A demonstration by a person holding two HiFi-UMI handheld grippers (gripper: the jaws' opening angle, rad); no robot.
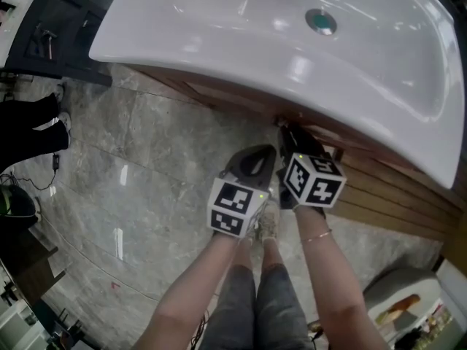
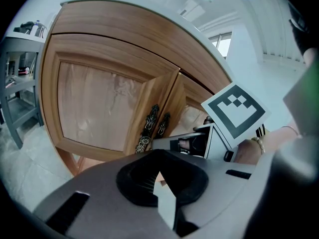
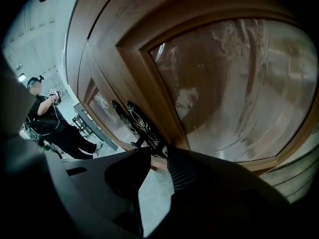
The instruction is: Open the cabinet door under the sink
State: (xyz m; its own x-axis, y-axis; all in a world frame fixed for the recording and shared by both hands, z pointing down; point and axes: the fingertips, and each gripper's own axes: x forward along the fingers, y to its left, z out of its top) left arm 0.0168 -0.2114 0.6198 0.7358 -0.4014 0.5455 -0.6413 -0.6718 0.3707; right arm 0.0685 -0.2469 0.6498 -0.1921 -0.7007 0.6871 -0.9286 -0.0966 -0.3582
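Nearby — handle (image 3: 145,129), right hand-held gripper (image 3: 158,151) parted

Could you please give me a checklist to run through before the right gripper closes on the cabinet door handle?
1. Both cabinet doors look shut and meet at the middle, ready to be opened: ok.
2. The right gripper has its jaws apart, ready to take a handle: ok.
3. The nearer ornate handle sits at the jaw tips; whether it lies fully between the pads: cannot tell.
4. The left gripper is shut, empty and held back from the doors: ok.
5. Room under the overhanging sink for the pull: cannot tell.
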